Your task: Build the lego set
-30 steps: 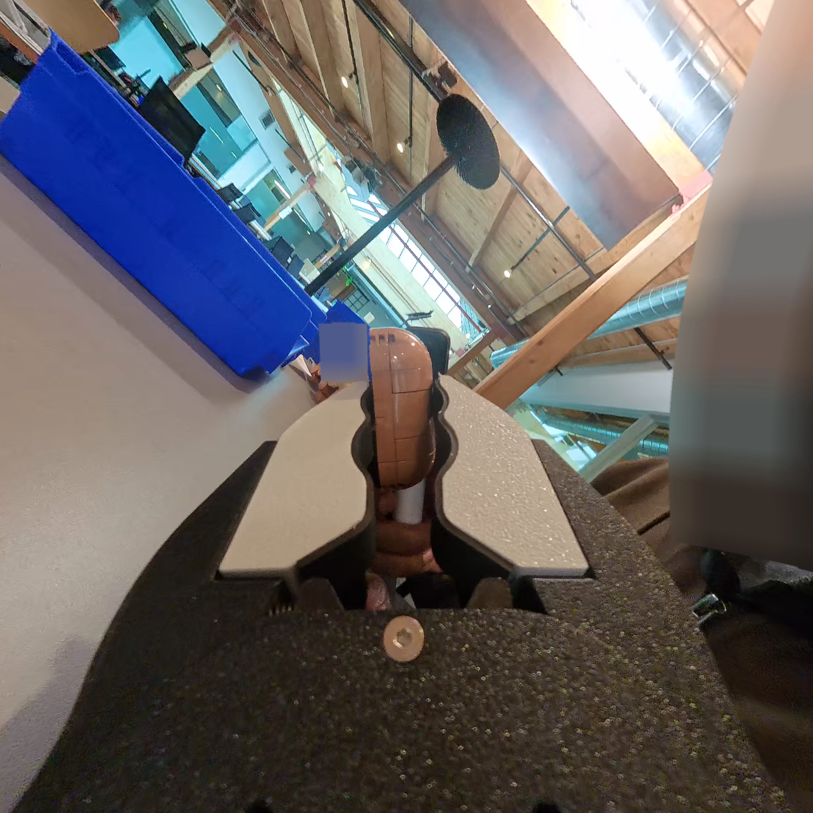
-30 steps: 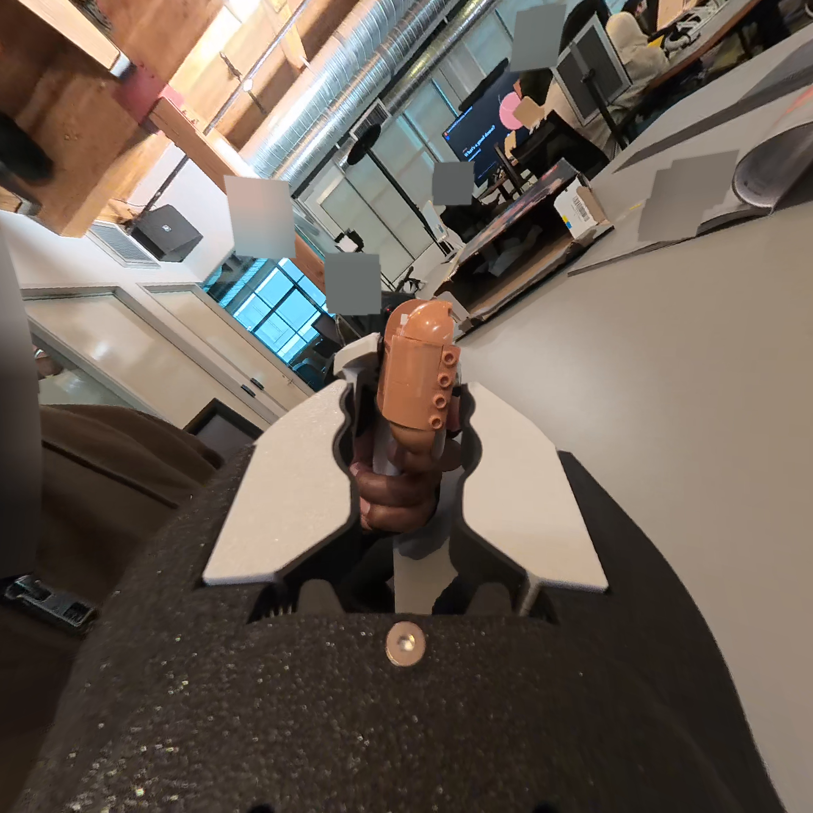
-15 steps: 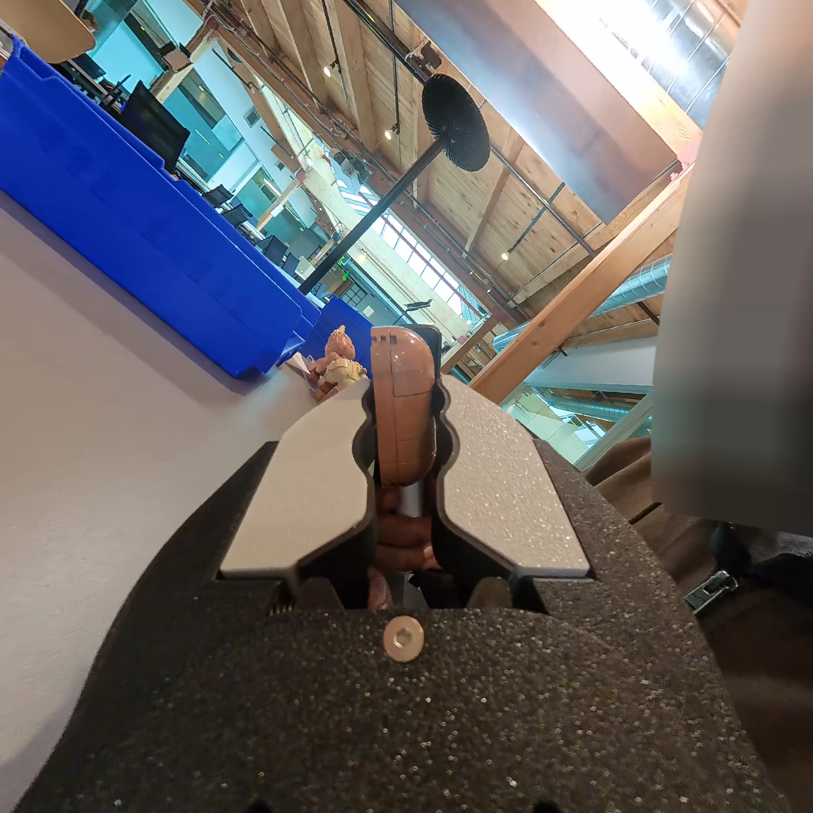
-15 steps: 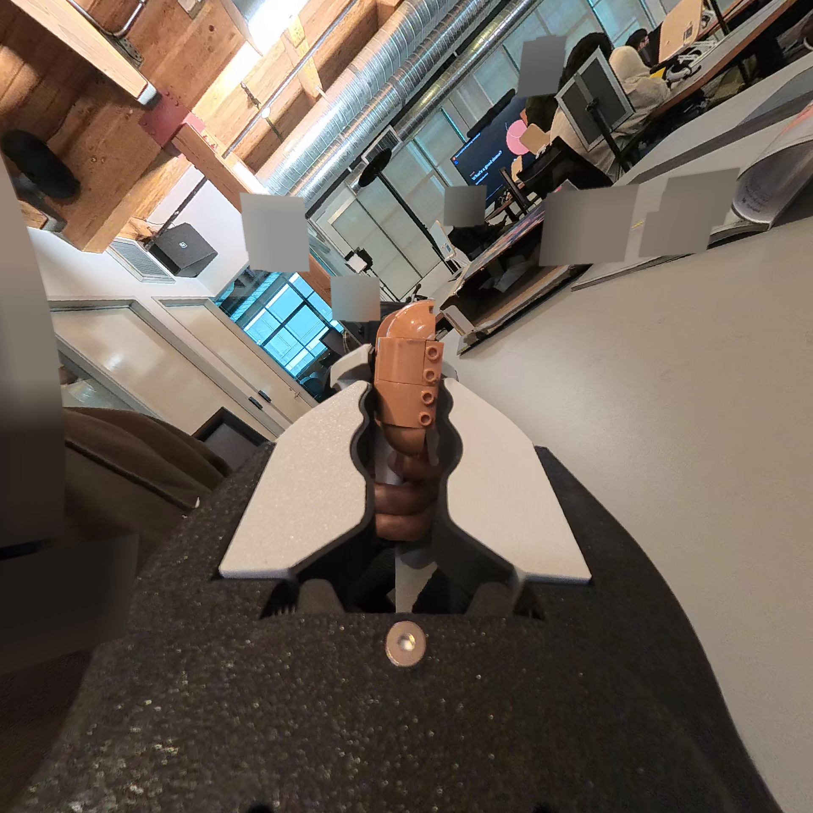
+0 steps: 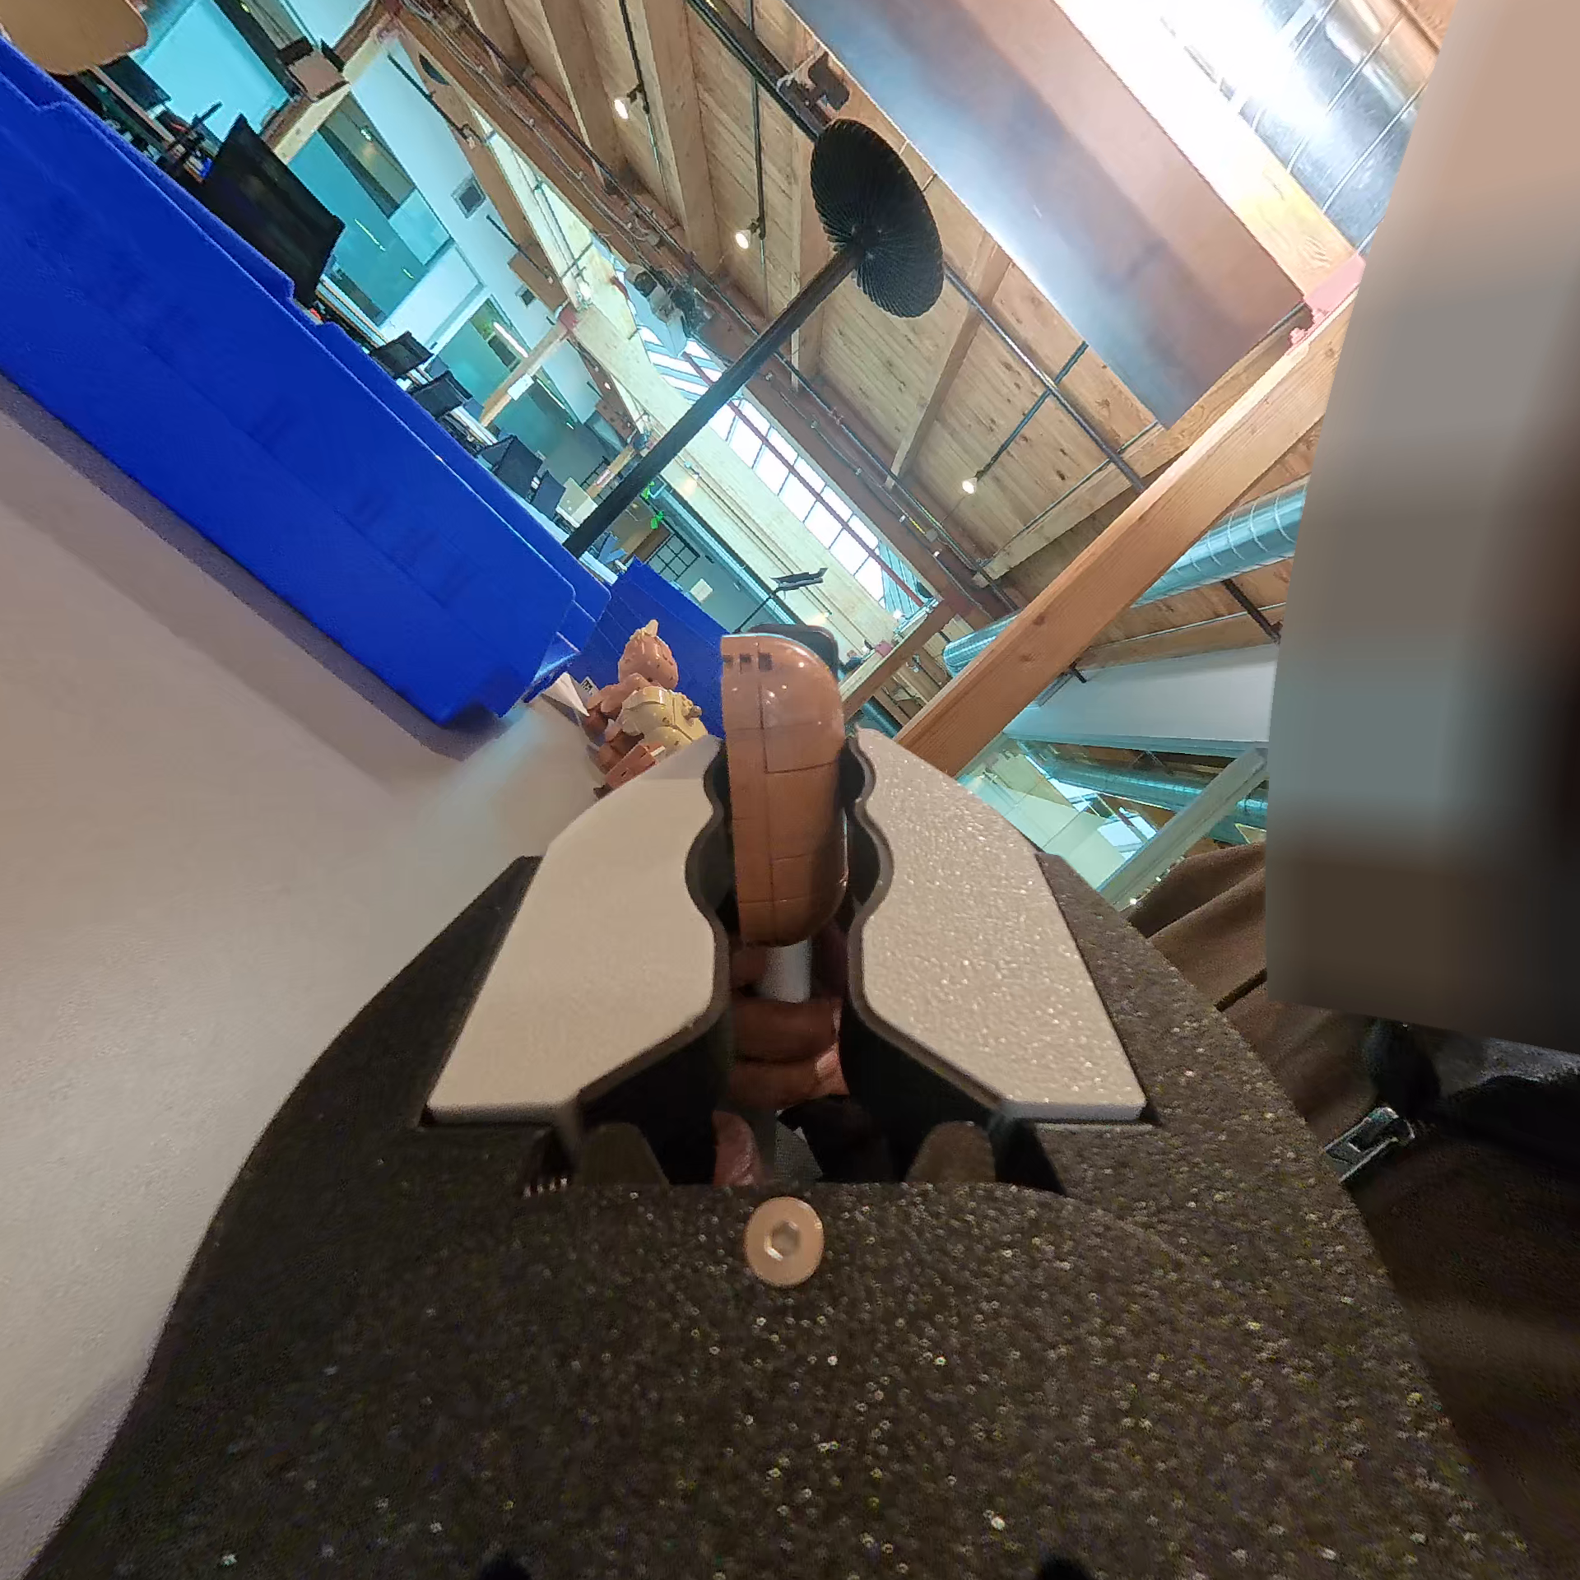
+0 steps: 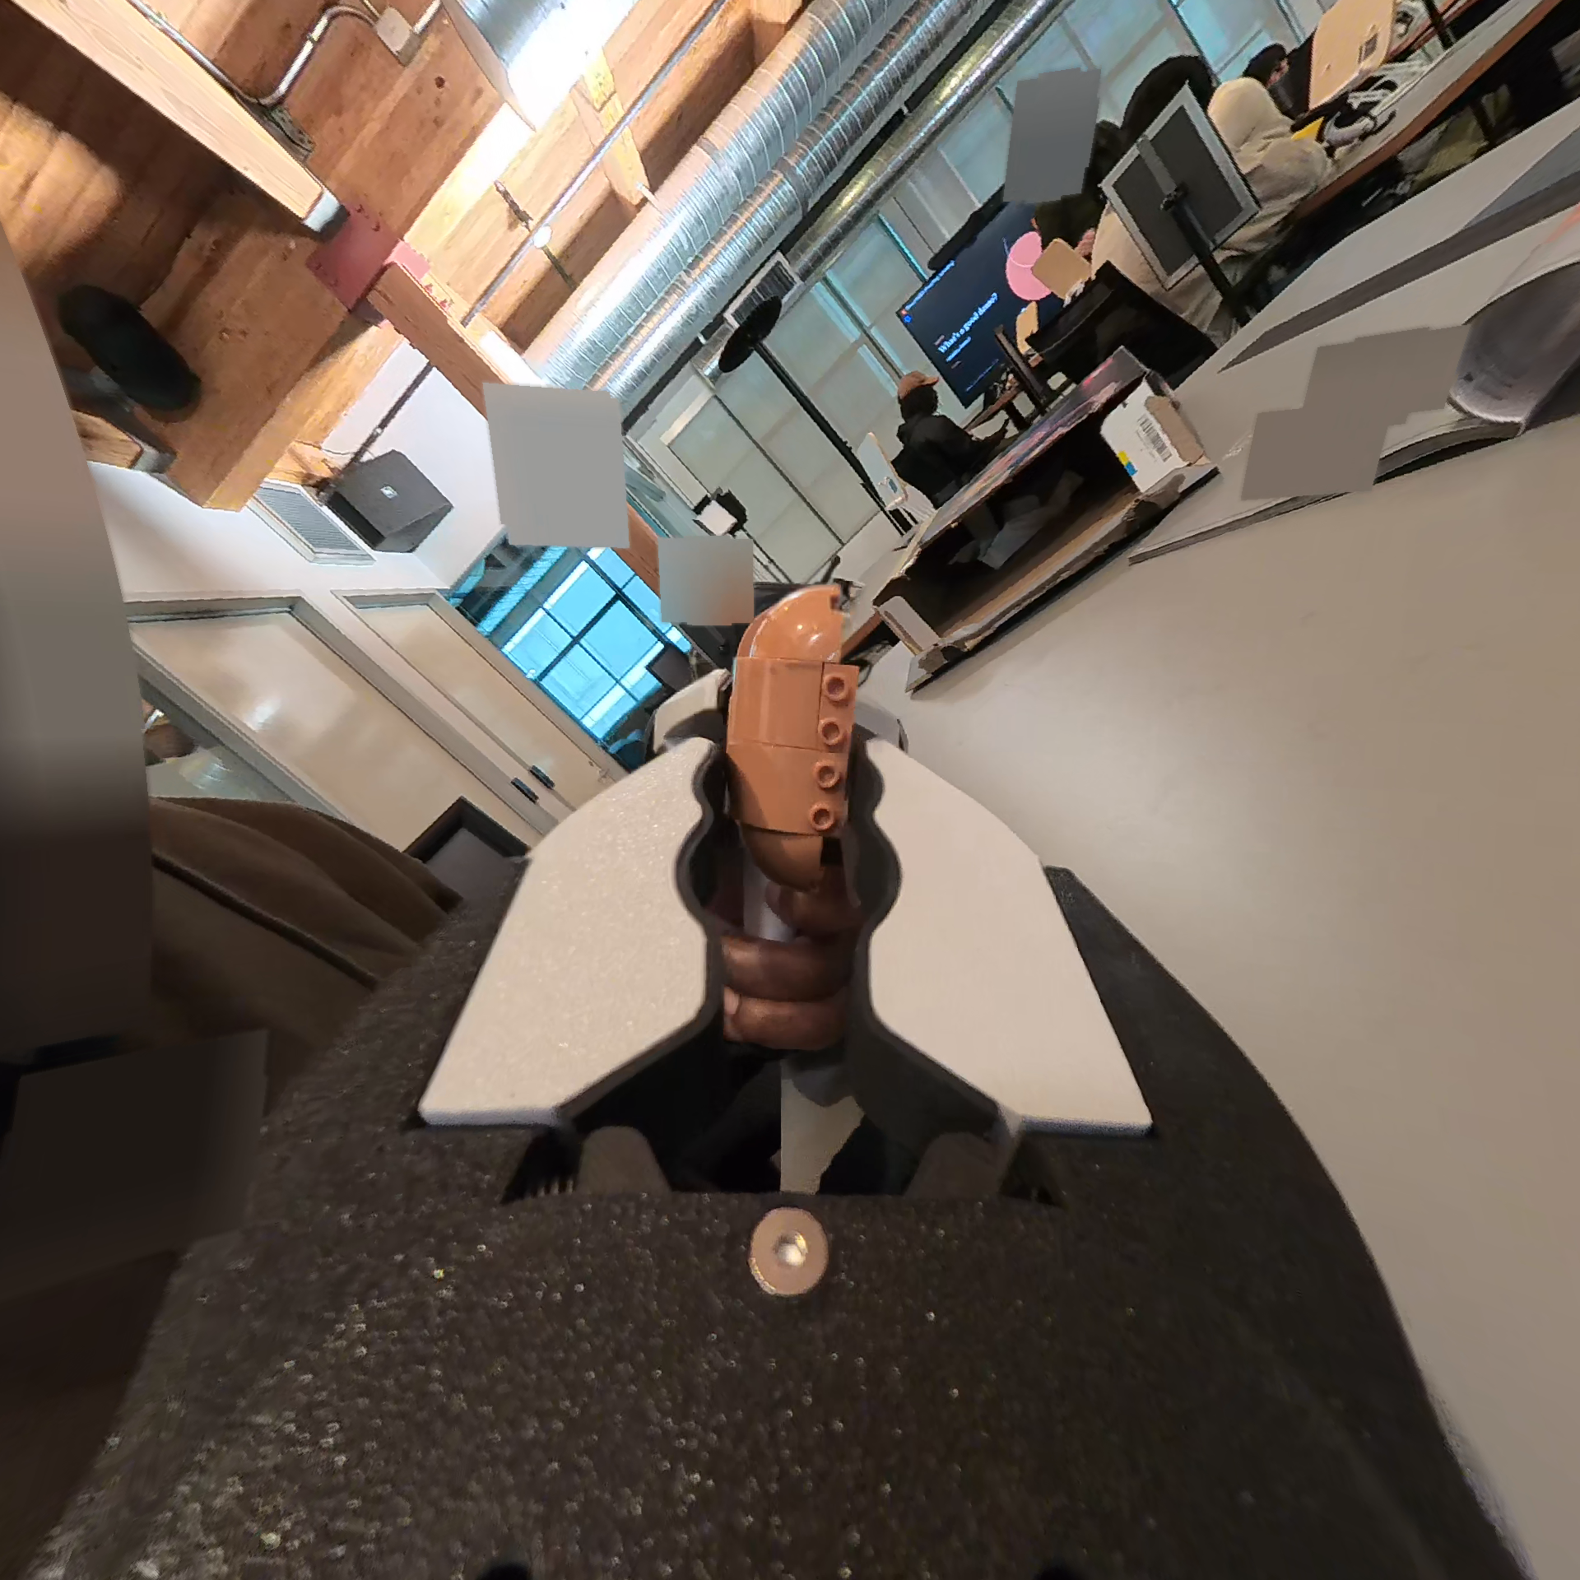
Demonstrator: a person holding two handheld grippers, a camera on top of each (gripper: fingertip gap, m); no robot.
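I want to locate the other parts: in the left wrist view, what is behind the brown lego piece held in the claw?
Behind the brown lego piece, a small tan lego figure stands beside blue bins. The figure's base is covered by a claw finger.

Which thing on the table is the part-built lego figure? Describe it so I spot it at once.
Find the long blue bin on the grey table in the left wrist view. The part-built figure stands just past its near corner: the only small tan and cream lego model there.

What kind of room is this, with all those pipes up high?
Probably a big open office or workshop. Wooden ceiling beams and shiny metal air ducts run overhead, people sit at desks with computer screens, and blue storage bins stand on the grey table.
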